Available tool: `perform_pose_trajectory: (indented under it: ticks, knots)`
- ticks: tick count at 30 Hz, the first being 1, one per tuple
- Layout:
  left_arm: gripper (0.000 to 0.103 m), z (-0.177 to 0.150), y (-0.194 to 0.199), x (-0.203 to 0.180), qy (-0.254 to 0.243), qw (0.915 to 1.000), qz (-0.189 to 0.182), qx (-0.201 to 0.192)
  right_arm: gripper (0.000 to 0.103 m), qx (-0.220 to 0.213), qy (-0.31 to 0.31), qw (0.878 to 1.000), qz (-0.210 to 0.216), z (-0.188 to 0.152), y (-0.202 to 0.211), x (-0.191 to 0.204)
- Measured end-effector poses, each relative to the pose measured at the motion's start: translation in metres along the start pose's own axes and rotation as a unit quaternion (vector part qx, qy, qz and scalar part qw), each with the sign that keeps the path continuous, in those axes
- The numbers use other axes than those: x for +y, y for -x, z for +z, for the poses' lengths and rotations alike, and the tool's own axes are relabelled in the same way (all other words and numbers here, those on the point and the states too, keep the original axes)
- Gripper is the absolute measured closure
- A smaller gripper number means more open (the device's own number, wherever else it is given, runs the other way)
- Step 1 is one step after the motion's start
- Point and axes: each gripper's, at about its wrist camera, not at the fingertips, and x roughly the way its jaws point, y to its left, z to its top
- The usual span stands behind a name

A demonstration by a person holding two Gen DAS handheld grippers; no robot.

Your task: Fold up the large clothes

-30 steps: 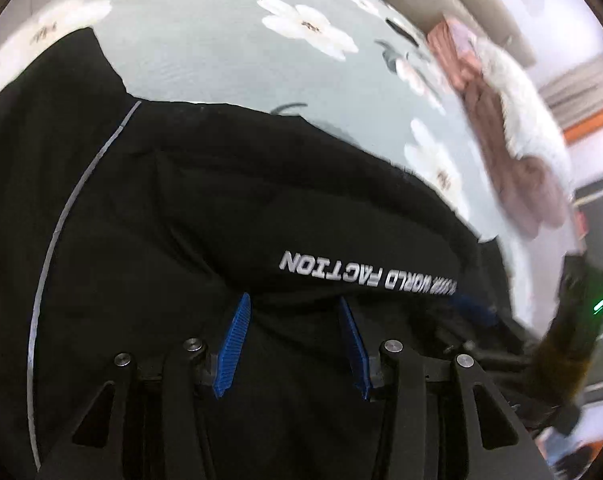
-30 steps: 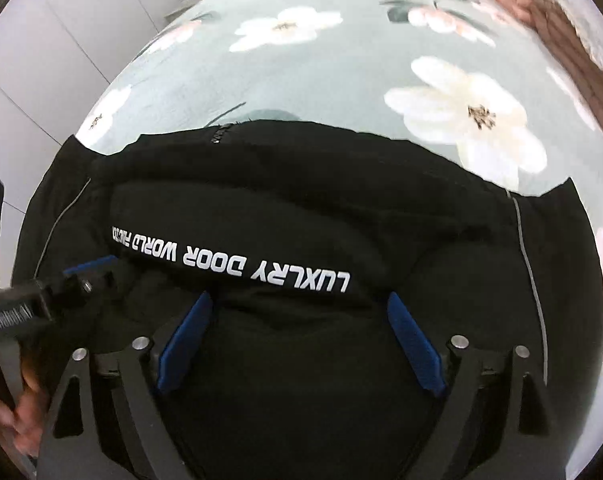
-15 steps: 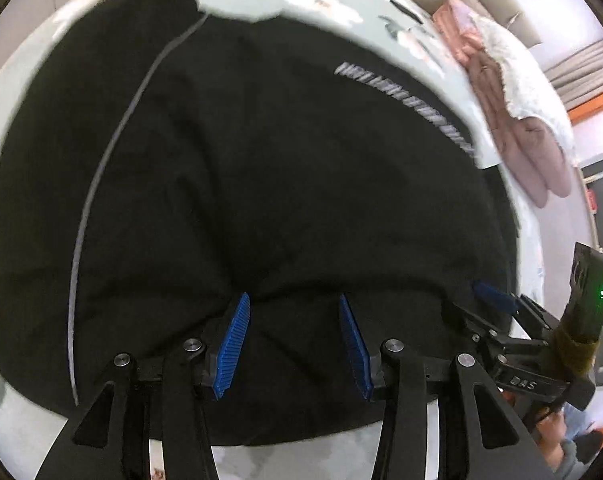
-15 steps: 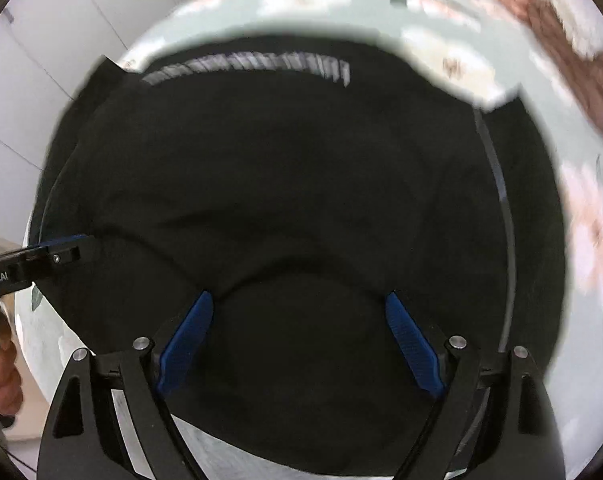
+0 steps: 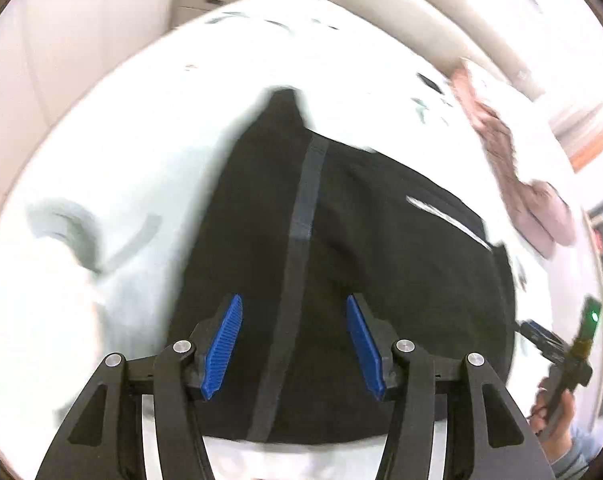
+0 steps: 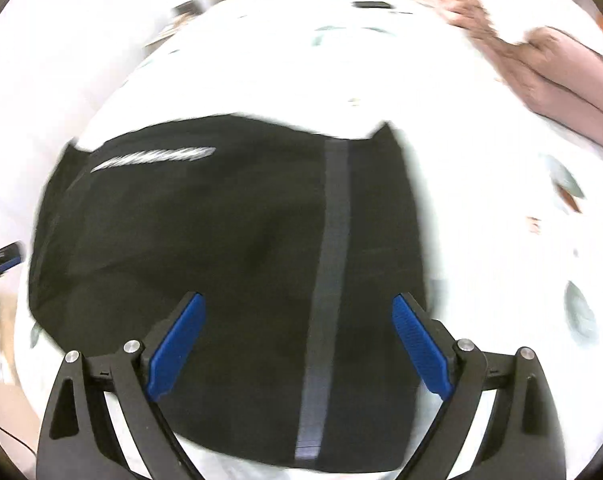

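The black garment (image 5: 341, 280) (image 6: 229, 264) is one folded piece of soft, matte cloth lying flat on the bed (image 5: 149, 152) (image 6: 481, 208), a rounded dark slab under both claws. One grey stripe (image 5: 297, 240) (image 6: 329, 260) runs lengthwise along it, and one line of white lettering (image 5: 445, 220) (image 6: 153, 156), too blurred to read, sits near its far edge.

The left claw (image 5: 293, 344) hangs over the near part of the cloth, its two ribbed blue pads (image 5: 223, 346) spread apart with nothing between them. The right claw (image 6: 297, 344) is spread wider, its two blue pads (image 6: 175, 346) likewise gripping nothing above the near hem.

The bed sheet is pale and overexposed, with faint grey-green floral shapes. Farther off, one crumpled pink cloth (image 5: 533, 208) (image 6: 553, 80) lies along the bed's far right side. A drawer unit (image 5: 209, 0) stands beyond the bed in the left view.
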Motion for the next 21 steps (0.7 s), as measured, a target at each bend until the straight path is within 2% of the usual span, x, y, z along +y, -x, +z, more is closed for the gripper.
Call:
perform_pose_trajectory:
  ticks: [1, 3, 4, 6, 8, 12, 14, 16, 19, 21]
  knots:
    - [0.047, 0.009, -0.001, 0.017, 0.013, 0.9999, 0.003, 0.004, 0.007, 0.005, -0.012, 1.0, -0.003, 0.002, -0.002, -0.014]
    - [0.047, 0.027, -0.012, 0.044, 0.036, 0.9985, -0.033, 0.024, 0.007, 0.016, -0.042, 0.999, 0.015, -0.001, -0.007, -0.041]
    - [0.047, 0.032, -0.025, 0.06, 0.058, 0.9947, -0.071, 0.047, 0.007, 0.022, -0.049, 0.998, 0.028, -0.001, -0.015, -0.041]
    - [0.047, 0.037, -0.049, 0.077, 0.092, 0.9854, -0.12, 0.078, 0.007, 0.046, -0.072, 0.993, 0.081, -0.001, -0.032, -0.054]
    - [0.047, 0.035, -0.065, 0.087, 0.105, 0.9799, -0.143, 0.092, 0.007, 0.071, -0.09, 0.984, 0.136, 0.008, -0.054, -0.067]
    - [0.04, 0.025, -0.107, 0.083, 0.134, 0.9622, -0.202, 0.125, 0.007, 0.117, -0.094, 0.968, 0.201, 0.0, -0.09, -0.06]
    - [0.037, 0.02, -0.118, 0.08, 0.136, 0.9603, -0.208, 0.128, 0.002, 0.124, -0.087, 0.965, 0.214, -0.002, -0.095, -0.054]
    - [0.036, 0.018, -0.12, 0.081, 0.144, 0.9551, -0.224, 0.129, 0.002, 0.119, -0.076, 0.967, 0.21, 0.001, -0.097, -0.047]
    - [0.036, 0.016, -0.111, 0.089, 0.14, 0.9469, -0.263, 0.119, 0.011, 0.117, -0.057, 0.969, 0.211, -0.001, -0.083, -0.044]
    - [0.035, 0.014, -0.11, 0.095, 0.133, 0.9443, -0.276, 0.12, 0.015, 0.115, -0.055, 0.968, 0.215, 0.0, -0.084, -0.043]
